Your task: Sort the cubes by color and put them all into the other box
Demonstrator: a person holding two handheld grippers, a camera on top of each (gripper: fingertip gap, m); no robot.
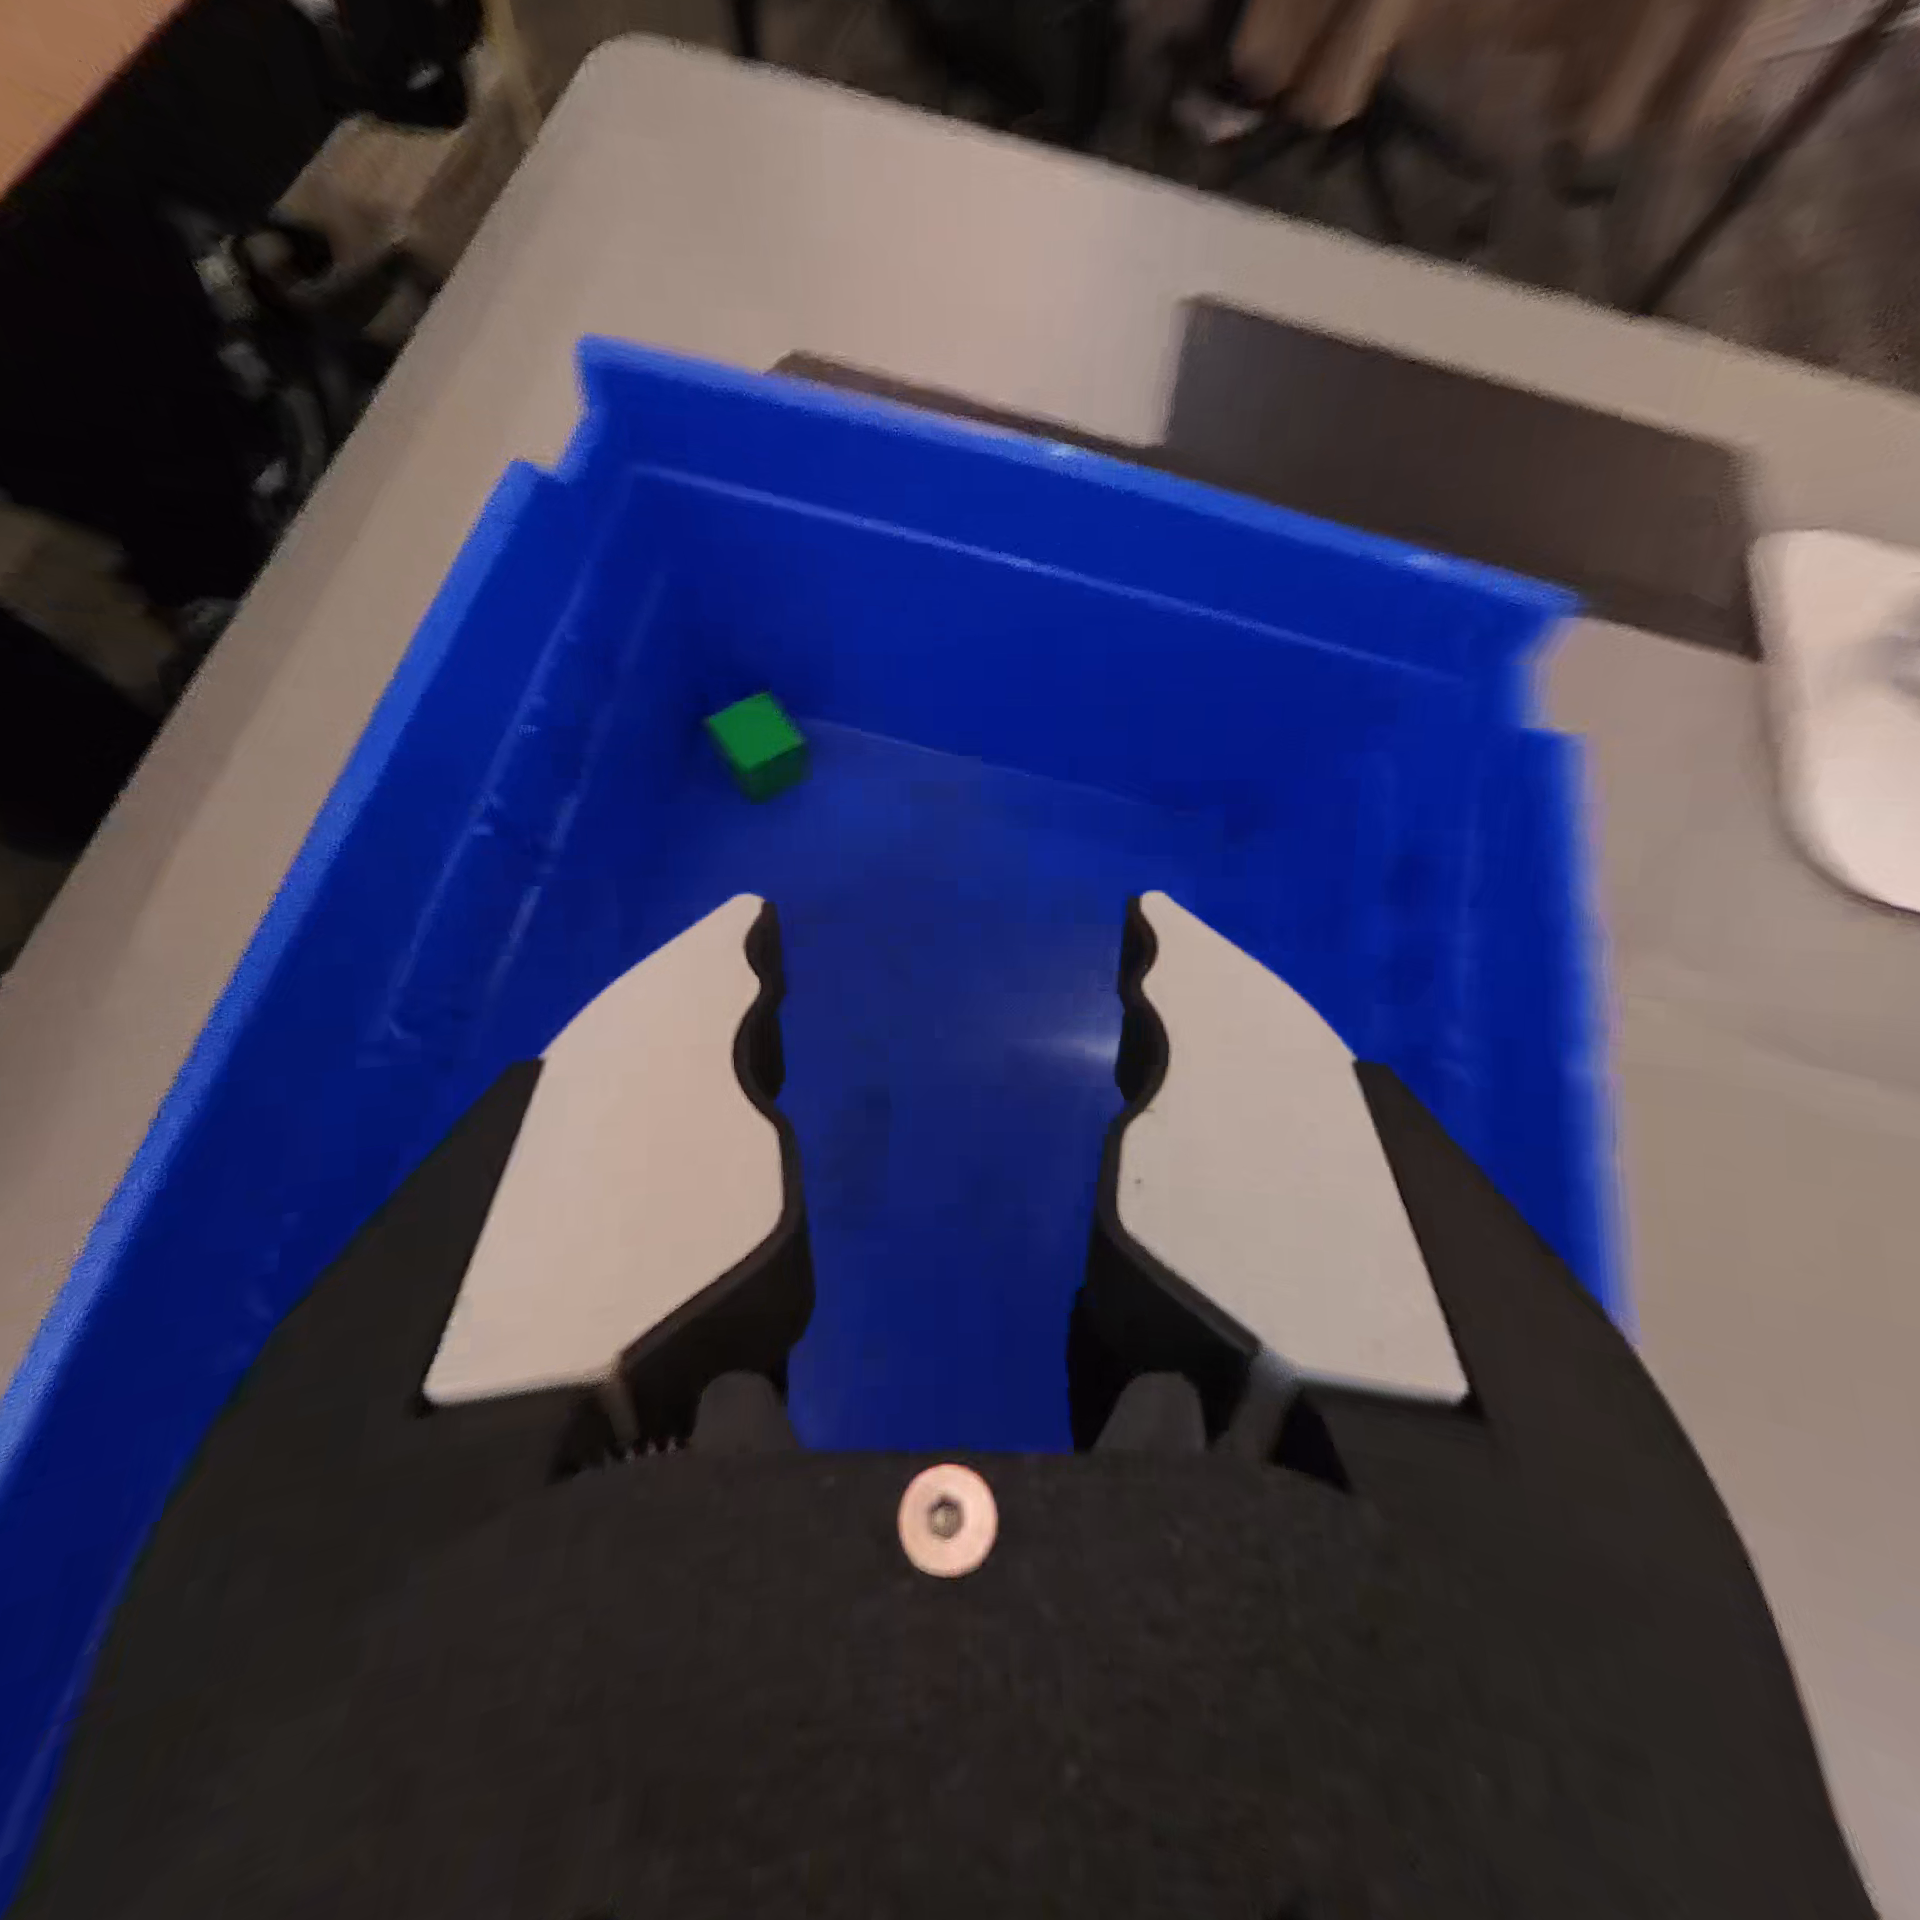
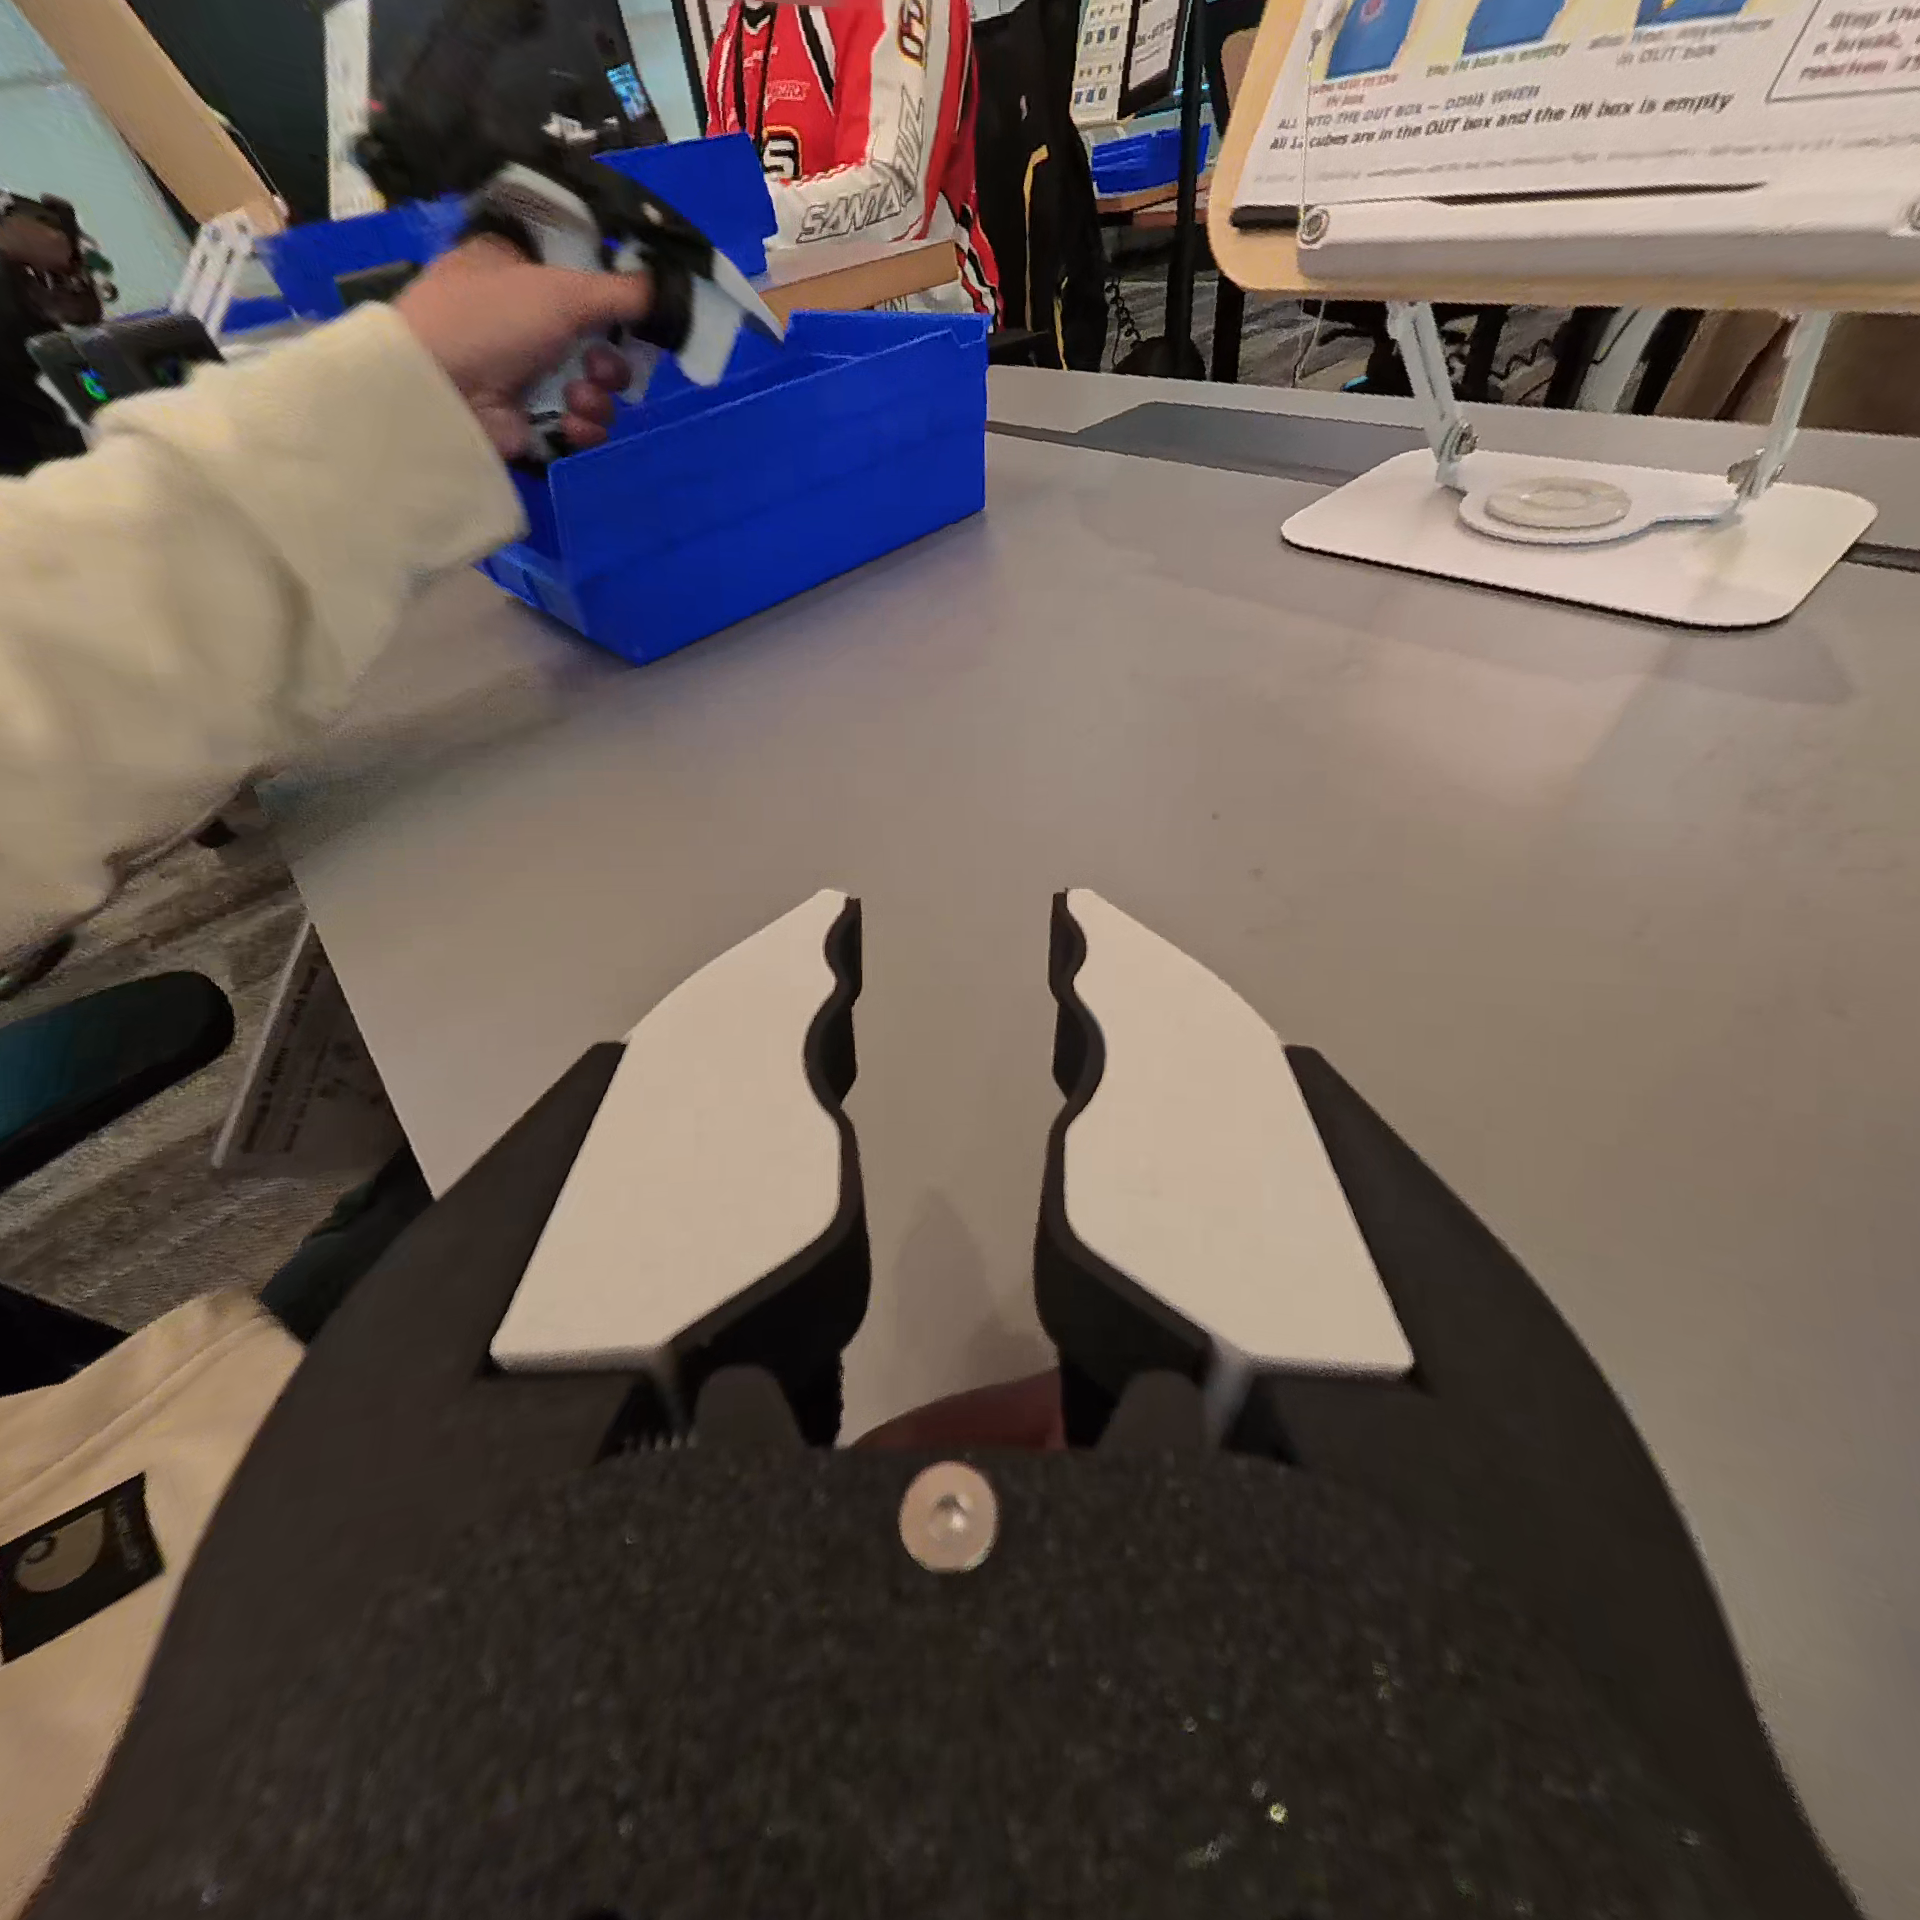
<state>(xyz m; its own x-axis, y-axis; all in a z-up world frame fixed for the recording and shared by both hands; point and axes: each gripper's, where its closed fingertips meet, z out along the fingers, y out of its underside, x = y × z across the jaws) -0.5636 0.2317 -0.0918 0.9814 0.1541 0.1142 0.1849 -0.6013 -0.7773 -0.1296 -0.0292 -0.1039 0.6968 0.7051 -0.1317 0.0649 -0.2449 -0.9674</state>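
In the left wrist view a blue box (image 1: 1039,540) fills the frame, and one green cube (image 1: 756,744) lies on its floor near the far left corner. My left gripper (image 1: 948,914) is open and empty, held over the box. In the right wrist view my right gripper (image 2: 954,906) is open and empty, low over the bare grey table (image 2: 1299,790). The same blue box (image 2: 769,499) stands at the far left of the table there. The left gripper (image 2: 665,291), in a hand with a cream sleeve (image 2: 229,561), hovers over it.
A white stand base (image 2: 1579,540) holds up an instruction board (image 2: 1558,135) at the right back; it also shows in the left wrist view (image 1: 1849,707). Dark mats (image 1: 1455,478) lie behind the box. Another blue box (image 2: 353,249) sits farther back. A person in a red and white jersey (image 2: 862,135) stands behind the table. About 50 centimetres separates my left fingertips from my right. My left gripper's tips are some 10 centimetres from the green cube (image 1: 756,744).
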